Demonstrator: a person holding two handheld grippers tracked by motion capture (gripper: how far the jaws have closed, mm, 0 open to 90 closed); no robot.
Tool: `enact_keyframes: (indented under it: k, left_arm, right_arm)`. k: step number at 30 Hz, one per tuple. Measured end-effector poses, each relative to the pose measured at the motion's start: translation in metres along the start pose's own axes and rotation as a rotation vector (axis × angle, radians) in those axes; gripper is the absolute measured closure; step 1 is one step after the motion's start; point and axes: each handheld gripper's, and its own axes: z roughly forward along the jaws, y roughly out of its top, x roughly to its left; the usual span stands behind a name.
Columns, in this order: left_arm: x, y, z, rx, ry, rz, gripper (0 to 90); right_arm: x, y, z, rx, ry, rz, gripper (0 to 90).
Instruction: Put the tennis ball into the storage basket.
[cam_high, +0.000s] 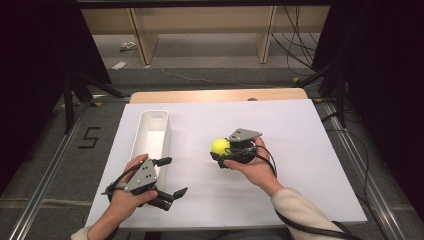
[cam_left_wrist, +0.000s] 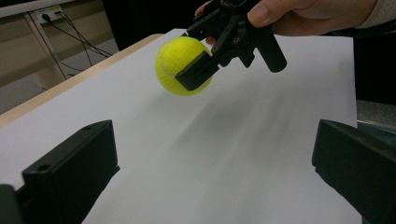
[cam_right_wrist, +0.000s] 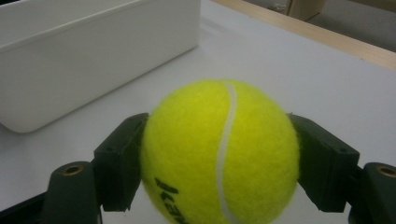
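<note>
High view. The right gripper (cam_high: 221, 156), carried in the person's right hand (cam_high: 255, 167), was clamped on a fuzzy yellow-green tennis ball (cam_high: 219, 146); the ball sat between its fingertips, clear of the white sheet-covered table (cam_high: 300, 150). A long, white, open-topped plastic bin (cam_high: 150, 135) lay just beyond the fingers of the left gripper (cam_high: 172, 177), whose jaws stood wide apart with nothing between them. This view alone gave the layout — bin to one side, ball well apart from it, both hands entering from the near edge.

Left gripper view. The gripper's own two black jaws rose at either lower corner, spread wide over bare white sheet. Farther off, the right gripper (cam_left_wrist: 198, 65) appeared from the side, one pad across the ball (cam_left_wrist: 180, 65), and a soft shadow below confirmed the ball was lifted off the surface — a detail the high view left uncertain.

Right gripper view. Both pads pressed the ball (cam_right_wrist: 219, 154) at its flanks; the white seam and part of a black printed word were legible. The bin's wall (cam_right_wrist: 93, 60) stood beyond the fingertips, apart from the ball.
</note>
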Motion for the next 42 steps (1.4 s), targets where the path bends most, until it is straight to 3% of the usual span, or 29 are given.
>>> enact_keyframes:
  k: [42]
  left_arm:
    - [0.0, 0.001, -0.001, -0.01, -0.001, 0.003, 0.0]
  right_arm:
    - [0.012, 0.011, 0.014, -0.01, 0.022, -0.01, 26.3]
